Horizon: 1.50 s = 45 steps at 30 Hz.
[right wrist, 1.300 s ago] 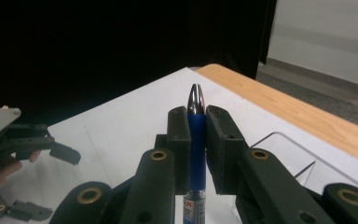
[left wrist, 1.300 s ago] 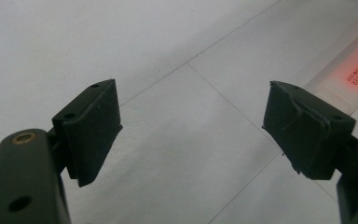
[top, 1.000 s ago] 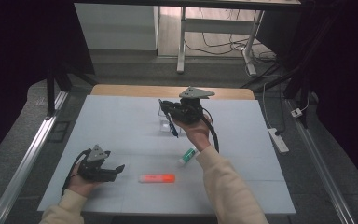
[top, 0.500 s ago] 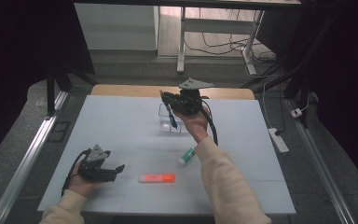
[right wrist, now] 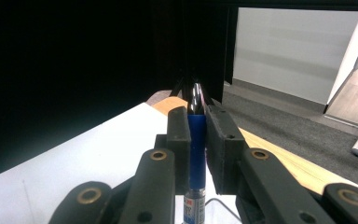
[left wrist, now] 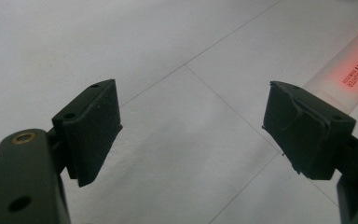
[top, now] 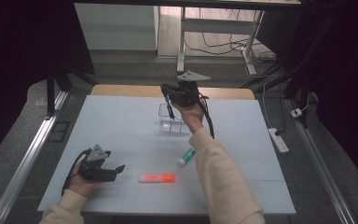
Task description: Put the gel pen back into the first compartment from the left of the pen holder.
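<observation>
The right gripper is raised over the far middle of the table, its jaws clenched on a blue pen that hangs point-down above a clear box standing near the table's far edge. The left gripper rests low near the front left corner, jaws spread wide with only bare tabletop between them. An orange highlighter lies just beside it, and a green-capped marker lies a little farther toward the middle. Wide open surface stretches along the left and right sides.
</observation>
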### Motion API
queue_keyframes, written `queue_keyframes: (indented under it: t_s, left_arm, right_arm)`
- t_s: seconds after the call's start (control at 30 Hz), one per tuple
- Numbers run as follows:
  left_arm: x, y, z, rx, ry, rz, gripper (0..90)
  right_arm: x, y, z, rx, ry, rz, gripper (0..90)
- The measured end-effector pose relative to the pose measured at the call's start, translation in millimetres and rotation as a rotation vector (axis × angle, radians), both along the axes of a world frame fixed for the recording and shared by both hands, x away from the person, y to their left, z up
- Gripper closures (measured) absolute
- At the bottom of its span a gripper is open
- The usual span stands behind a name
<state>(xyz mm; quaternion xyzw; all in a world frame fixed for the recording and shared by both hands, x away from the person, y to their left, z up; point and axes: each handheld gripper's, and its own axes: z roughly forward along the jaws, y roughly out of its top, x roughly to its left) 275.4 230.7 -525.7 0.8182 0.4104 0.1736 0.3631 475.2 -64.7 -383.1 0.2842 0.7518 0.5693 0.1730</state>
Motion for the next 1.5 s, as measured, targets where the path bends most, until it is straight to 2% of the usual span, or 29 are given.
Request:
queue_keyframes:
  t_s: [0.37, 0.5, 0.73, 0.93, 0.97, 1.03, 1.13, 1.5]
  left_arm:
    - [1.1, 1.2, -1.1, 0.003, 0.007, 0.000, 18.8]
    - [1.5, 2.0, -1.8, 0.002, 0.009, 0.000, 18.8]
    - [1.9, 1.6, -2.2, 0.005, 0.011, -0.002, 18.8]
    - [2.0, 1.4, -2.5, 0.005, 0.013, -0.004, 18.8]
    - [2.0, 1.3, -2.5, 0.006, 0.013, -0.003, 18.8]
    - [2.1, 1.2, -2.7, 0.005, 0.014, -0.004, 18.8]
    - [2.3, 0.9, -2.8, 0.006, 0.015, -0.006, 18.8]
    - [2.4, 0.0, -3.5, 0.013, 0.018, -0.005, 18.7]
  right_arm:
    - [15.4, 14.9, -6.6, 0.006, -0.018, -0.007, 79.0]
    - [20.4, 17.1, -7.0, 0.023, -0.027, -0.013, 78.9]
    - [21.6, 16.3, -4.8, 0.030, -0.038, -0.028, 78.9]
    - [21.8, 13.8, -6.0, 0.025, -0.030, -0.031, 78.3]
    - [21.7, 13.2, -5.9, 0.017, -0.028, -0.032, 77.5]
    - [21.4, 12.3, -6.1, 0.006, -0.024, -0.039, 67.5]
    - [18.3, 8.5, -7.0, -0.028, -0.027, -0.063, 58.5]
    - [7.3, -5.0, -14.4, -0.065, -0.004, -0.034, 54.8]
